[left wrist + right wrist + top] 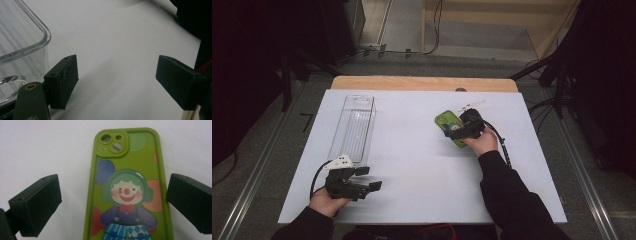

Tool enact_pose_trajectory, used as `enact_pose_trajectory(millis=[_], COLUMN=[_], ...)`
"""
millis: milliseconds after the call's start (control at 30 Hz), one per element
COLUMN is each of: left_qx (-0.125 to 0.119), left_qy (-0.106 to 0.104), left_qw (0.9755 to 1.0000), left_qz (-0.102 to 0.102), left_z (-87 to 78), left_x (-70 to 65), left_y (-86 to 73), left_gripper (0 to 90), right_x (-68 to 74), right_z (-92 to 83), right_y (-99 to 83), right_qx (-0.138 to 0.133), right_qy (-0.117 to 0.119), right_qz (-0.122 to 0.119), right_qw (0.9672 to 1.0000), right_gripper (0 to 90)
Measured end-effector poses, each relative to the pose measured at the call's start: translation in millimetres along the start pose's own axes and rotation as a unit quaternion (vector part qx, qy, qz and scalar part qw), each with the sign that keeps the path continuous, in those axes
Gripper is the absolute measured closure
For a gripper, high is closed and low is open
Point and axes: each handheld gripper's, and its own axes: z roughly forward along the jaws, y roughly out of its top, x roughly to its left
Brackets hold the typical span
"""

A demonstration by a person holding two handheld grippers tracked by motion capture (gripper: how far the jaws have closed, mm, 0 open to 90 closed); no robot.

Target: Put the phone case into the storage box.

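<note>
I see the green phone case lying flat on the white tabletop, printed side up, with a clown figure on it and the camera cutout at its far end. Taking the case as my landmark: my right gripper sits directly over its near end, and in the right gripper view the two black jaws stand wide, one on each side of the case. The left-hand jaw in that view is clearly apart from the case's edge; the right-hand jaw is just beside the other edge, and I cannot tell whether it touches. The pads are not pressing on the case.

Well to the left of the case, across bare tabletop, stands a clear plastic bin, long and narrow, its open top up. My left gripper is at the bin's near end, further from the case than the bin's far end is, and low over the tabletop. In the left gripper view its jaws are spread wide with nothing between them but white surface; the rounded corner of the clear bin sits just beside one jaw.
</note>
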Motion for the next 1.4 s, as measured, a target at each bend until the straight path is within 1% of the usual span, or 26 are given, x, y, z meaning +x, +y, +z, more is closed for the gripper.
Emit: enact_pose_trajectory(millis=[67, 100, 167, 200, 300, 433, 500, 600, 667, 700, 733, 767, 833, 933, 1000, 1100, 1200, 1300, 1400], left_qx=[0.001, 0.000, 0.001, 0.000, 0.001, 0.001, 0.001, 0.001, 0.001, 0.001, 0.001, 0.001, 0.001, 0.001, 0.002, 0.000, 0.002, 0.001, 0.001], left_qy=[0.001, 0.000, 0.000, 0.000, -0.001, 0.000, 0.000, 0.000, 0.000, -0.001, -0.001, -0.001, -0.001, -0.001, 0.000, 0.000, -0.001, 0.000, 0.000], left_qw=[1.0000, 1.0000, 1.0000, 1.0000, 1.0000, 1.0000, 1.0000, 1.0000, 1.0000, 1.0000, 1.0000, 1.0000, 1.0000, 1.0000, 1.0000, 1.0000, 1.0000, 1.0000, 1.0000], left_qz=[0.001, 0.000, 0.001, 0.001, 0.000, 0.000, 0.000, 0.000, 0.001, 0.000, -0.001, -0.001, -0.001, -0.001, 0.000, -0.002, 0.000, -0.003, -0.003], left_z=[0.1, 0.3, 0.2, 0.3, 0.2, 0.2, 0.3, 0.3, 0.2, 0.2, 0.3, 0.3, 0.3, 0.4, 0.5, 0.7, 0.4, 0.4, 0.6], left_x=[0.1, 0.0, 0.1, 0.1, 0.2, 0.1, 0.1, 0.1, 0.1, 0.1, 0.2, 0.4, 0.4, 0.2, 0.3, 0.1, 0.3, 0.6, 0.5], left_y=[0.0, 0.0, 0.1, 0.1, 0.1, 0.0, 0.0, 0.0, 0.0, 0.1, 0.1, 0.1, 0.2, 0.2, 0.2, 0.3, 0.2, 0.3, 0.3], left_gripper=[19.1, 19.1, 19.1, 19.1, 19.1, 19.1, 19.1, 19.1, 19.1, 19.1, 19.1, 19.1, 19.1, 19.1, 19.1, 19.1, 19.1, 19.1, 19.1], right_x=[-3.7, -4.6, -7.1, -8.2, -8.7, -7.5, -6.1, -3.6, -1.5, -1.0, -1.8, -2.2, -2.0, 0.9, 4.2, 4.4, 4.3, 4.6, 4.0], right_z=[0.0, 0.3, 2.0, 3.3, 6.9, 9.4, 9.8, 10.9, 10.2, 9.7, 9.4, 8.8, 8.7, 10.0, 11.4, 11.4, 11.3, 11.4, 10.4], right_y=[-1.0, -1.8, -3.6, -4.4, -6.3, -7.2, -7.4, -7.8, -8.8, -9.7, -10.5, -11.0, -11.9, -13.3, -14.1, -14.5, -15.4, -16.5, -16.8], right_qx=[0.000, 0.001, 0.003, 0.004, 0.008, 0.009, 0.010, 0.011, 0.010, 0.007, 0.004, 0.001, -0.003, -0.006, -0.005, -0.007, -0.009, -0.013, -0.016], right_qy=[-0.003, -0.007, -0.004, -0.005, 0.002, -0.006, -0.009, -0.020, -0.042, -0.046, -0.044, -0.045, -0.048, -0.059, -0.072, -0.073, -0.072, -0.074, -0.072], right_qz=[0.002, 0.009, 0.014, 0.012, 0.016, 0.011, 0.013, 0.005, -0.004, -0.002, 0.002, 0.005, 0.003, -0.003, -0.015, -0.012, -0.014, -0.016, -0.019], right_qw=[1.0000, 0.9999, 0.9999, 0.9999, 0.9998, 0.9999, 0.9998, 0.9997, 0.9991, 0.9989, 0.9990, 0.9990, 0.9988, 0.9983, 0.9973, 0.9972, 0.9973, 0.9971, 0.9971], right_gripper=[0.0, 0.0, 0.0, 0.0, 0.0, 0.0, 0.0, 0.0, 6.6, 6.9, 7.6, 9.8, 9.8, 9.9, 10.0, 10.2, 10.2, 10.3, 13.6])
